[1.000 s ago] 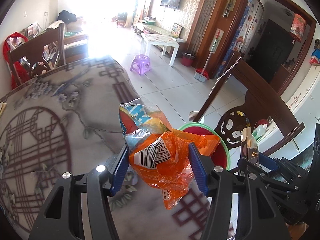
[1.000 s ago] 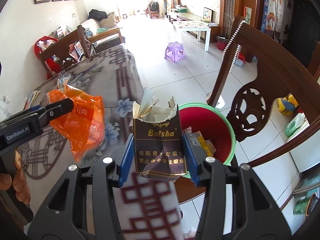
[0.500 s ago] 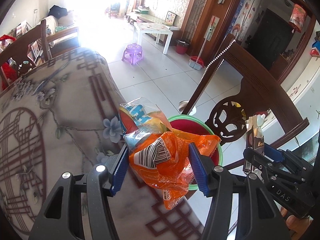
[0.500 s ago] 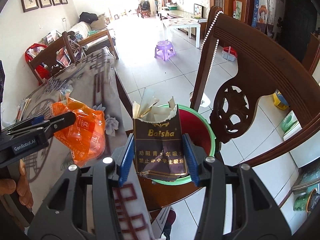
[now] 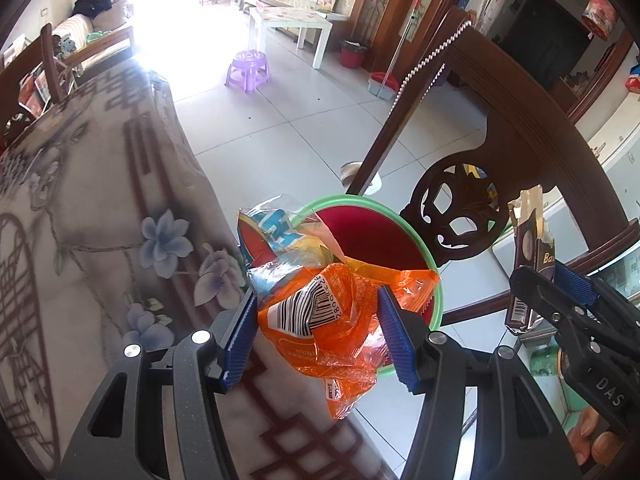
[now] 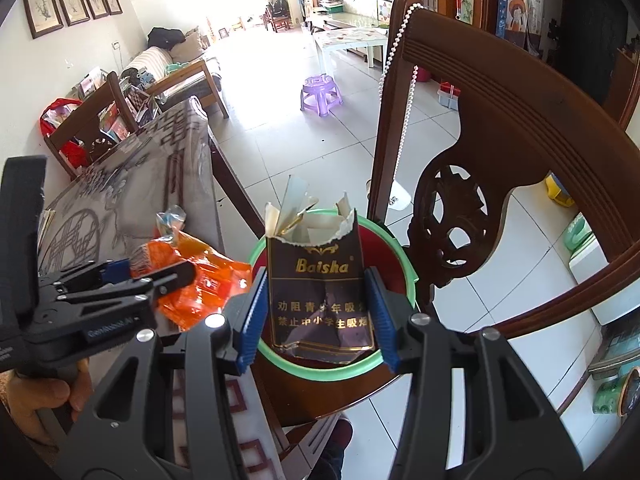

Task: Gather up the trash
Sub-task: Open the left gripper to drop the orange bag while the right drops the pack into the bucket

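Note:
My left gripper (image 5: 318,330) is shut on a crumpled bundle of orange and blue snack wrappers (image 5: 320,316), held over the near rim of a red bin with a green rim (image 5: 372,232). My right gripper (image 6: 318,312) is shut on a torn dark cigarette pack (image 6: 320,300) marked Baisha, right above the same bin (image 6: 376,228). In the left wrist view the right gripper (image 5: 536,280) and the pack (image 5: 530,248) show at the right edge. In the right wrist view the left gripper (image 6: 160,276) and orange wrappers (image 6: 200,284) hang beside the bin's left rim.
The bin stands on a dark wooden chair (image 6: 500,120) beside the table with a flower-patterned cloth (image 5: 100,220). A bead string (image 6: 396,92) hangs from the chair's back. A purple stool (image 5: 248,70) and a white low table (image 5: 292,24) stand on the tiled floor beyond.
Both grippers have moved from above the table out toward the bin, still holding their loads. The wrappers now overlap the bin's rim and the pack sits over its opening.

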The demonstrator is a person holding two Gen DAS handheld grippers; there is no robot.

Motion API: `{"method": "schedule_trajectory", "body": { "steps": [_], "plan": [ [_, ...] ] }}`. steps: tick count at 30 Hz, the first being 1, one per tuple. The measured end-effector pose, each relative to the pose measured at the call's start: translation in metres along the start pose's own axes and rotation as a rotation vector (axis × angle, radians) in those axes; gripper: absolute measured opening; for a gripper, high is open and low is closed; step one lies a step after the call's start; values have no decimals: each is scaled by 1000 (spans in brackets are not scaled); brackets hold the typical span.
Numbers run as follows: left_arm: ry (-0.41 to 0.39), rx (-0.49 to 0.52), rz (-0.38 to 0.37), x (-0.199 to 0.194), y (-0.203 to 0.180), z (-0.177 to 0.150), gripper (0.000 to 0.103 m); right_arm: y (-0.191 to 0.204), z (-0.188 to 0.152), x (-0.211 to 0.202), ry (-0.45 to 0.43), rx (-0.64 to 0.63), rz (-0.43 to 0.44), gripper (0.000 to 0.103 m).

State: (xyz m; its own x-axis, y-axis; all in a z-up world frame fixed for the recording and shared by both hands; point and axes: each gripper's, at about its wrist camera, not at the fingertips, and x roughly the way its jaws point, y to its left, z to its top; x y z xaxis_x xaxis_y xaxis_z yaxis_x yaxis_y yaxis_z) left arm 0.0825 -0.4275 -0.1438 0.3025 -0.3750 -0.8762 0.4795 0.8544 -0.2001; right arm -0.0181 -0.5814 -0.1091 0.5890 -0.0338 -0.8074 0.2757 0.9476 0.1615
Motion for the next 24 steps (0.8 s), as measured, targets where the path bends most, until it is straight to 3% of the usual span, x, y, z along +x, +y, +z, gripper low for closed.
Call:
{"method": "schedule_trajectory", "body": {
  "steps": [10,15,24],
  "plan": [
    [46,18,-7,46,-14,23,55,-17,11,18,16,25,-17,46],
    [70,30,-13,62,-20,30,65,-28,14,32,38,39,-31,46],
    [42,10,-4,49,-12,36,73,-35,18,50,69,44,-37,46]
  ]
}}
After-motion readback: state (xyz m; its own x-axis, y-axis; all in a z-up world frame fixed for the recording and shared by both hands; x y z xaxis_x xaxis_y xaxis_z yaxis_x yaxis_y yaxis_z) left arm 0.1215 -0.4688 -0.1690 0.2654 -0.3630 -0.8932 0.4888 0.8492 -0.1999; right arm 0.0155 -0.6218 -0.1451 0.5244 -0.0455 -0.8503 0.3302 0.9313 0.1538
